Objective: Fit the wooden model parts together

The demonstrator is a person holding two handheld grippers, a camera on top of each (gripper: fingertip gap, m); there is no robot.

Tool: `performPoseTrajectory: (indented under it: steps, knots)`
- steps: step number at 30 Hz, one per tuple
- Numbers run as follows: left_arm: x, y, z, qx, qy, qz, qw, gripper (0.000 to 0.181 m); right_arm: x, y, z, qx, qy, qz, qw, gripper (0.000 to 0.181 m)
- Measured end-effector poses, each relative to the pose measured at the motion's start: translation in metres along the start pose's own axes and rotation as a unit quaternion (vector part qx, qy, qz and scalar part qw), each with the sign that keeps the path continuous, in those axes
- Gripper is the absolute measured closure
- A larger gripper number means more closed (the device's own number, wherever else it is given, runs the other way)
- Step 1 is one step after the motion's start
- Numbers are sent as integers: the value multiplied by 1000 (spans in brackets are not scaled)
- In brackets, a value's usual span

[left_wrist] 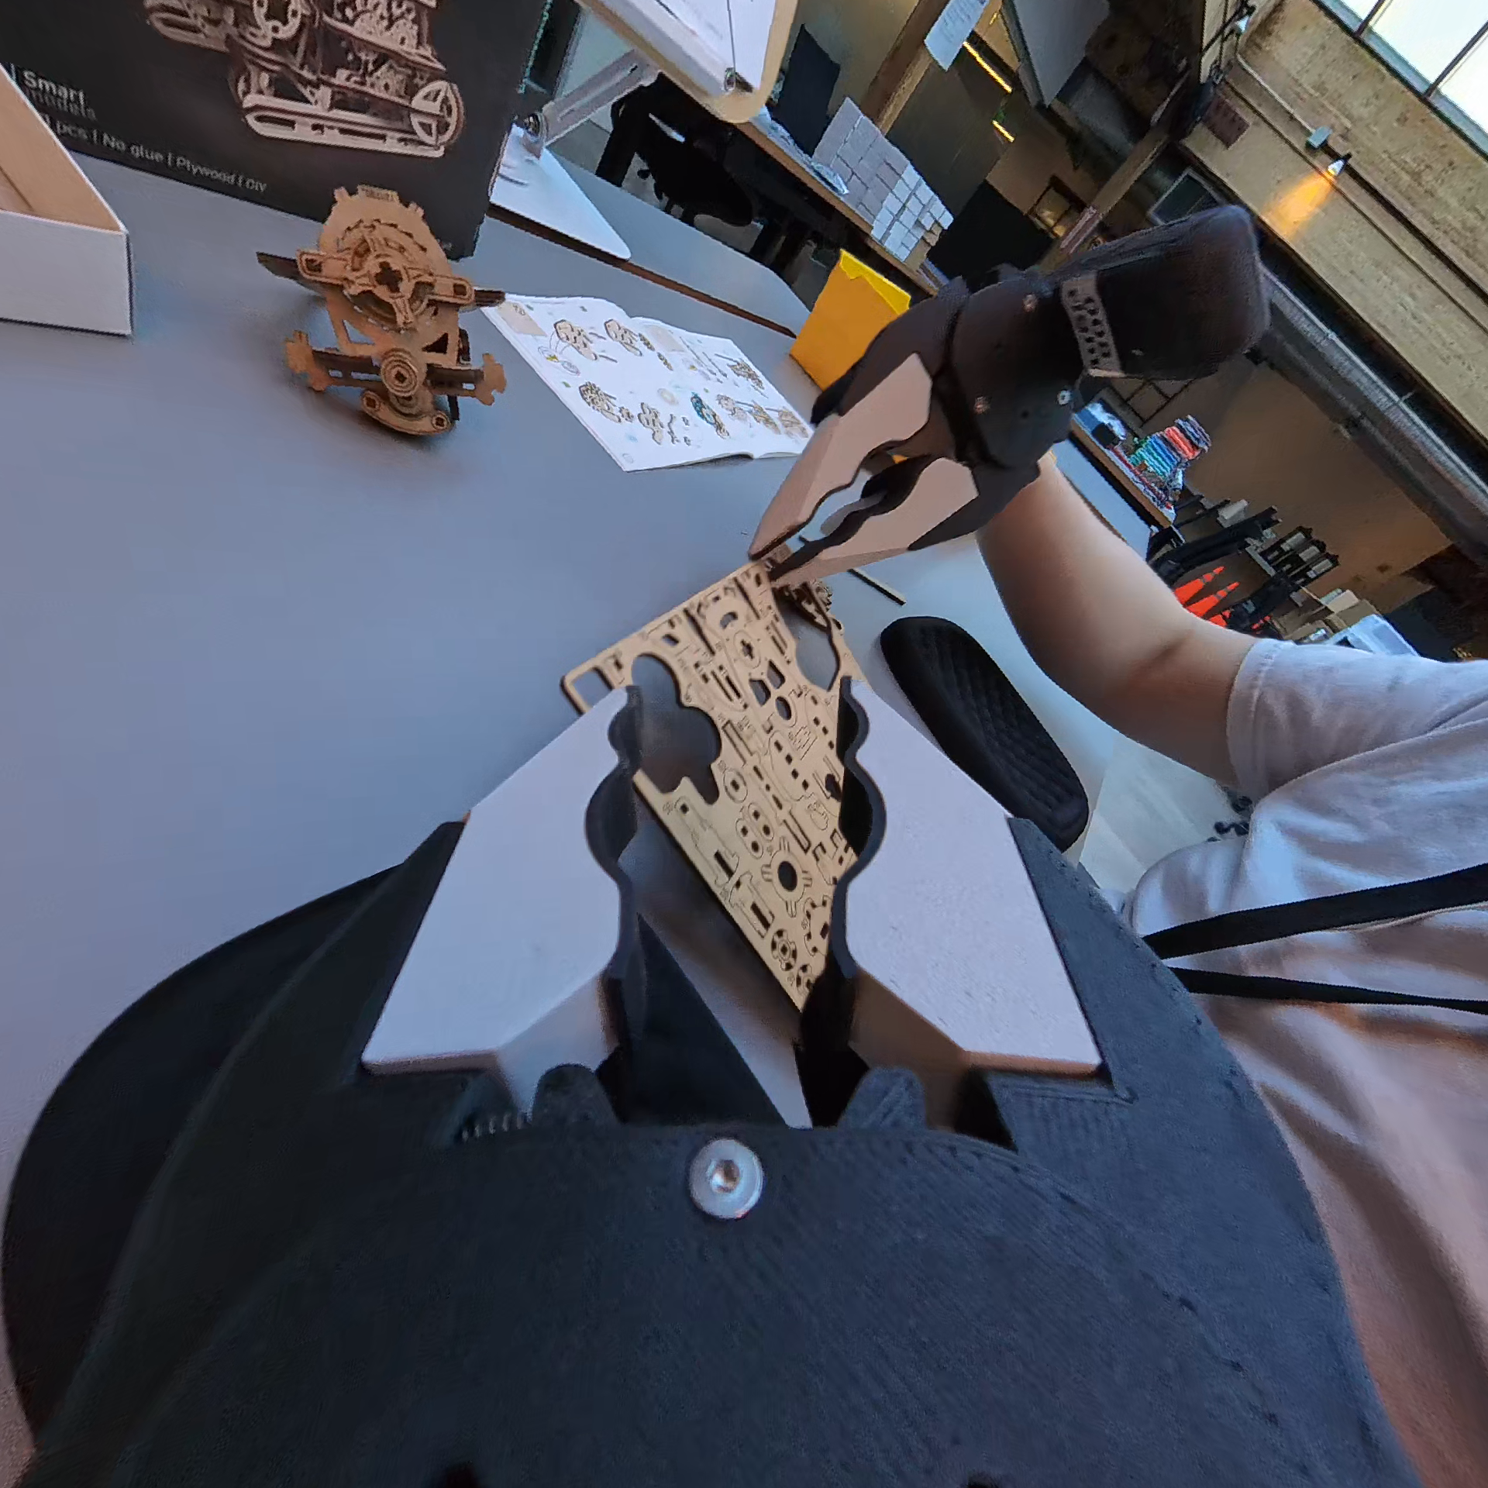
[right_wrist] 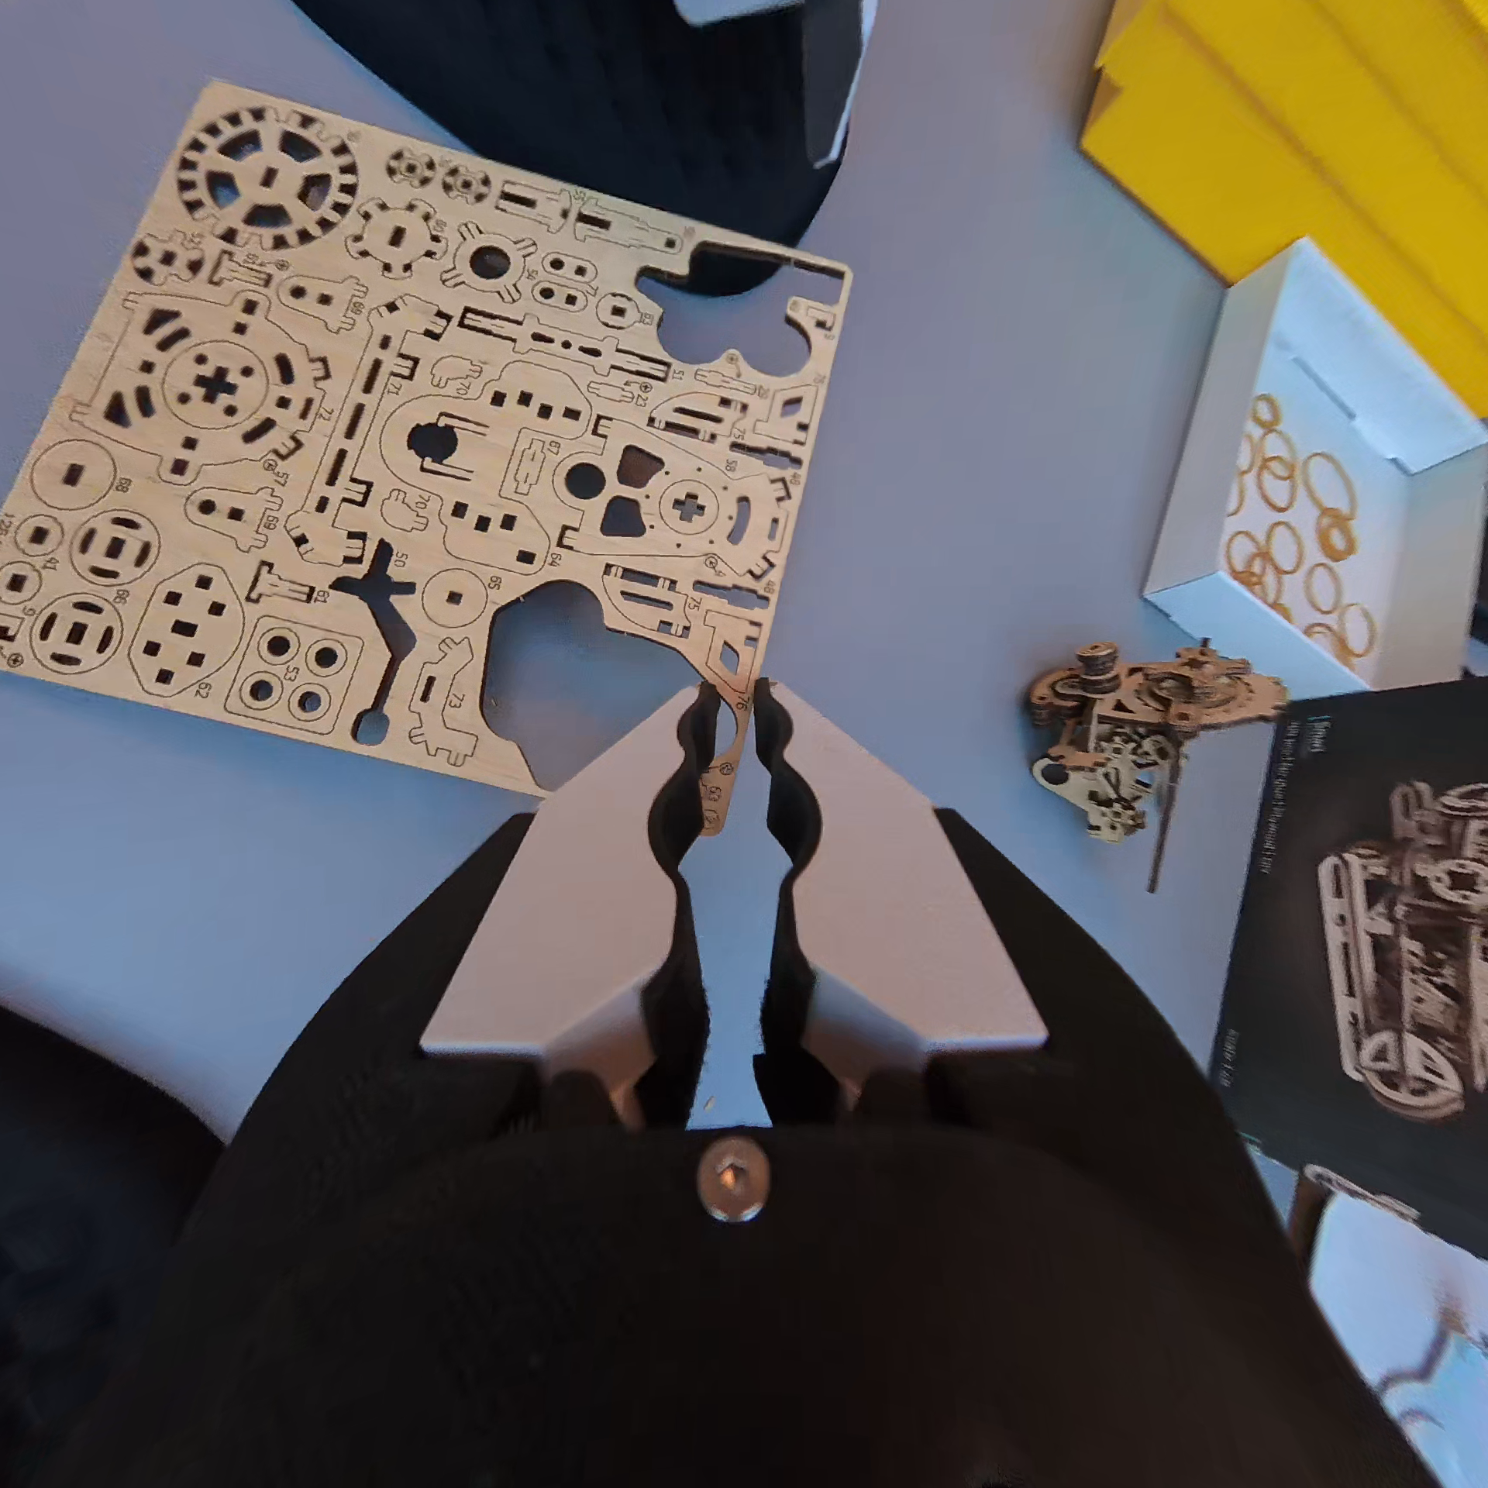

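1. The left tongs (left_wrist: 737, 725) are closed on the flat, pale laser-cut plywood parts sheet (left_wrist: 753, 765); the sheet runs edge-on between the two black wavy pads and stands tilted above the grey desk (left_wrist: 241, 604)
2. The right tongs (right_wrist: 734, 699) grip the sheet's corner strip: in the right wrist view the black pads pinch a narrow pale wooden tab at the sheet's near right corner, and a slim gap shows between the pads farther back
3. In the left wrist view the right tongs (left_wrist: 777, 560) meet the far corner of the sheet, held by a bare forearm (left_wrist: 1103, 644) in a white short sleeve
4. The parts sheet (right_wrist: 403, 443) carries many cut gear, disc and bracket outlines; several cut-outs are already empty, including a large one beside the gripped corner
5. A partly built brown wooden mechanism with gears (left_wrist: 386, 322) stands on the desk well apart from the sheet, in front of the dark printed product box (left_wrist: 266, 88)
6. An open white instruction booklet (left_wrist: 652, 386) lies flat to the right of the mechanism
7. A white cardboard tray of yellow rubber bands (right_wrist: 1304, 523) sits next to yellow cardboard (right_wrist: 1288, 121)
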State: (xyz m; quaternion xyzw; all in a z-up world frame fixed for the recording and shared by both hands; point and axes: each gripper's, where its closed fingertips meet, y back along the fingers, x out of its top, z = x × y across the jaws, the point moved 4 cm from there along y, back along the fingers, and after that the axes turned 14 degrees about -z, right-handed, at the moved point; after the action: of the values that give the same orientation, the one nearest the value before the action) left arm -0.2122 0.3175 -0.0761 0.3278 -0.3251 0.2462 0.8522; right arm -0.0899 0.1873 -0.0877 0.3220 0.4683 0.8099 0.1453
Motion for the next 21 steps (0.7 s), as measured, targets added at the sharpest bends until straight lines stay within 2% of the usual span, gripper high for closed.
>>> performPoseTrajectory:
  steps: [6, 11, 12, 14, 16, 18, 19, 21]
  knots:
    - [-4, -6, -6, -7, 11, -22, 1000, 132, -6, 27, 1, -69, 10, 15, 997, 173]
    - [-16, -30, -11, 4, 15, -115, 993, 136, -8, 32, 0, -99, 14, 25, 995, 173]
    - [-17, -35, -9, -7, 16, -132, 991, 141, -10, 32, 1, -107, 12, 24, 994, 173]
    - [-19, -41, -4, -32, 10, -156, 987, 168, -14, 35, 4, -131, 1, 28, 991, 173]
    - [-19, -46, 6, -74, 2, -170, 983, 173, -19, 40, 10, -173, -32, 44, 983, 172]
    - [-12, -46, 17, -101, -18, -147, 984, 177, -27, 52, 11, -211, -90, 75, 970, 177]
    - [-7, -44, 25, -119, -29, -127, 984, 178, -33, 61, 10, -227, -121, 100, 961, 170]
    - [0, -39, 38, -141, -47, -95, 984, 181, -40, 86, 3, -230, -188, 192, 935, 142]
